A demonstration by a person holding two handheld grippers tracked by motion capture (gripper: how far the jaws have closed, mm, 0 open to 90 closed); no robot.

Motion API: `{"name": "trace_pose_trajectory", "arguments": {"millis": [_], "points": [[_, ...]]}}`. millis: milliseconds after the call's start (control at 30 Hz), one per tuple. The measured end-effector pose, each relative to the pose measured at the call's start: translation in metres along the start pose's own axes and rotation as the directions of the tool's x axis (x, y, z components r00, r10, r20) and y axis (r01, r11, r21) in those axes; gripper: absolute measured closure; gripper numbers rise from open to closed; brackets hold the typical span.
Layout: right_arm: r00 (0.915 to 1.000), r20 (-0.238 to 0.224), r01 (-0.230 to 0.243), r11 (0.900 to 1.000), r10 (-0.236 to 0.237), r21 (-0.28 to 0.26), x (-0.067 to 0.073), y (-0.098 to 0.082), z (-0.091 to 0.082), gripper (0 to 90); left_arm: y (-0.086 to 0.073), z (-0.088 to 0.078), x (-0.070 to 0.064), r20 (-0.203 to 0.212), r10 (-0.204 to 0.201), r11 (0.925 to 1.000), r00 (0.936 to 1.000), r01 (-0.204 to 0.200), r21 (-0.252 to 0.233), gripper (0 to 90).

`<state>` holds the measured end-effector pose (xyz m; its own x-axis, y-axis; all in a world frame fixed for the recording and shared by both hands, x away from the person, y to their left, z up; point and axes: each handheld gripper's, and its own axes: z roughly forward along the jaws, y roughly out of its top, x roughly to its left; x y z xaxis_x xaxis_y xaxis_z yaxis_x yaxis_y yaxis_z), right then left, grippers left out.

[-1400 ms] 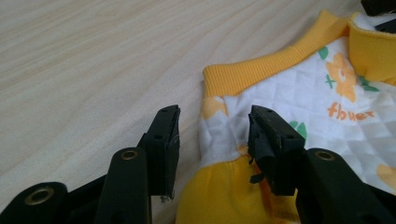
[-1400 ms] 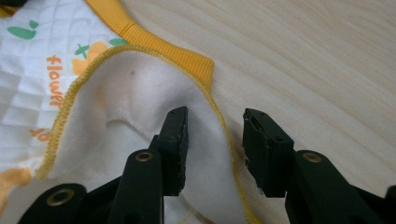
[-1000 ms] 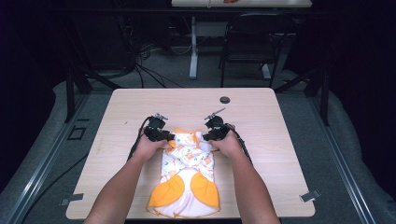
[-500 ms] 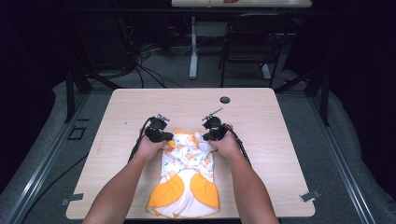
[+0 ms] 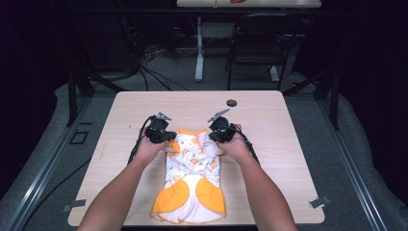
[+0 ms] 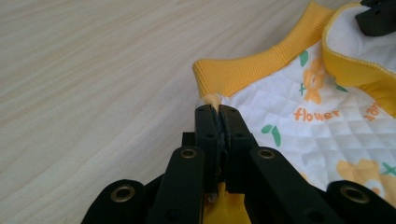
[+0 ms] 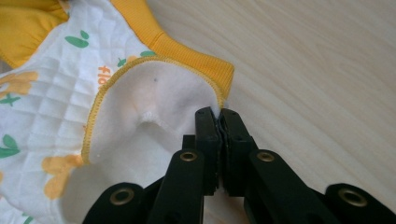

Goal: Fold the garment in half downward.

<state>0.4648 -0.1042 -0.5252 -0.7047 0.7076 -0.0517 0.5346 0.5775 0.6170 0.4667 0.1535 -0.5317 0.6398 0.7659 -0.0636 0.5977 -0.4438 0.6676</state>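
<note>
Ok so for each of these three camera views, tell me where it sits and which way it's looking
High view: above the person's side, facing forward and down on the table; forearms, both hands show.
Left gripper view: on the left gripper, looking along its jaws, closed on the garment.
Right gripper view: on the right gripper, jaws pinching the garment's edge.
Shared: both gripper views show the orange-and-white quilted garment on the wooden table.

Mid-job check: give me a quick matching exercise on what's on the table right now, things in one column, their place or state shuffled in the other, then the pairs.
Things:
1. left gripper
2. right gripper
3. small dark round disc
4. white quilted baby garment with orange trim

Place or state:
A. lies alone on the wooden table, far side
B. shut on the garment's edge beside its orange ribbed band
C. lies flat between both hands
D. shut on the garment's fleecy white folded-over flap

Pairs: 1-B, 2-D, 3-A, 4-C
</note>
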Motion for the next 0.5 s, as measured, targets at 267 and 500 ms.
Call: {"name": "trace_pose_trajectory", "arguments": {"millis": [267,500], "points": [[0.9991,0.024,0.035,0.998,-0.034,-0.048,0.004,0.009,-0.018,86.9,0.009,-0.018,0.0,-0.014,0.009,0.9989,0.9999,-0.01,-0.045,87.5],[0.9977,0.044,0.055,0.995,-0.052,-0.082,0.005,0.012,-0.029,87.0,0.018,-0.032,-0.004,-0.025,0.04,0.9963,0.9989,-0.042,-0.075,88.0]]}}
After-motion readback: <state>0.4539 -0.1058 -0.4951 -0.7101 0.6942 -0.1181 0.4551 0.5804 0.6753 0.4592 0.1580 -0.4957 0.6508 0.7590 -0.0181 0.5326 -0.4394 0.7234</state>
